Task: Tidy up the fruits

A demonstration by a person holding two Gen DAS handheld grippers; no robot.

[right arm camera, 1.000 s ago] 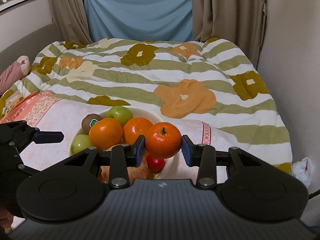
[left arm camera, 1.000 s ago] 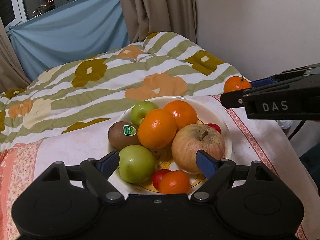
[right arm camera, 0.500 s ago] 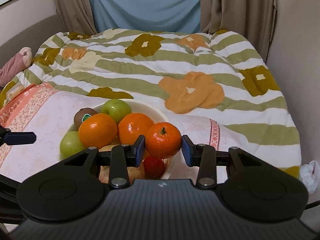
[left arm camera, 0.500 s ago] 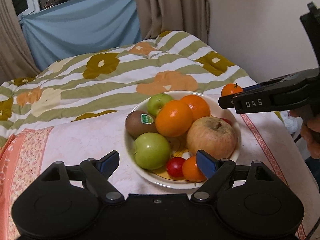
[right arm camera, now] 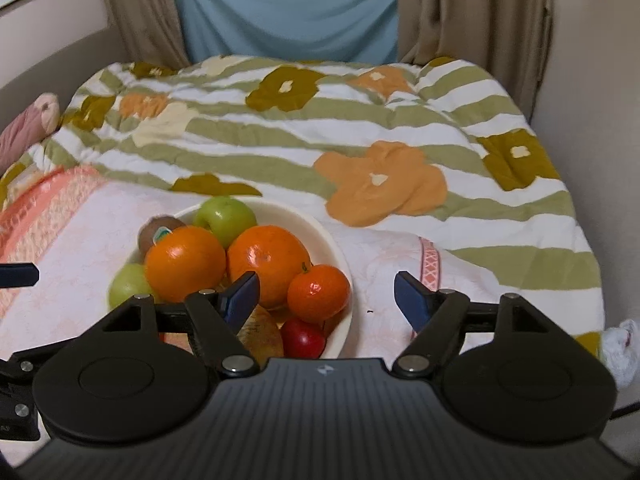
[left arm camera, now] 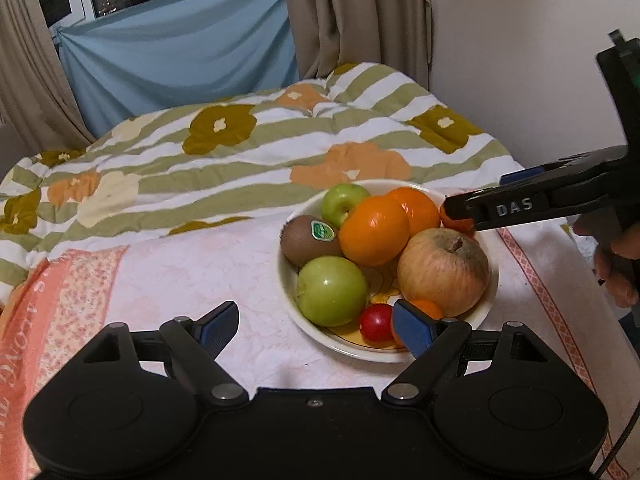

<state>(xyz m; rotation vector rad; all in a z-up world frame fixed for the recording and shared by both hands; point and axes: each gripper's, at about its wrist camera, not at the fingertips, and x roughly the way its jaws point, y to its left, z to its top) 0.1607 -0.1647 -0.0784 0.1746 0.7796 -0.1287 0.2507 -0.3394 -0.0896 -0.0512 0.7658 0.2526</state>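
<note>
Though half-hidden leftward, tangerine (right arm camera: 319, 291) rightward.

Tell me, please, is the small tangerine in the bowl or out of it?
In: the tangerine rests against the bowl rim, free of the open right gripper.

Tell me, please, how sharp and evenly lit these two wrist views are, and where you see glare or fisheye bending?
Left wrist view: warm indoor light, fruit sharp, small highlights on the front green apple and orange; corners vignetted black, bedspread slightly soft, dark window with city lights. Right wrist view: softer overall, bedspread blurred, glare spots on the mandarin; curtains and walls bow outward.
</note>
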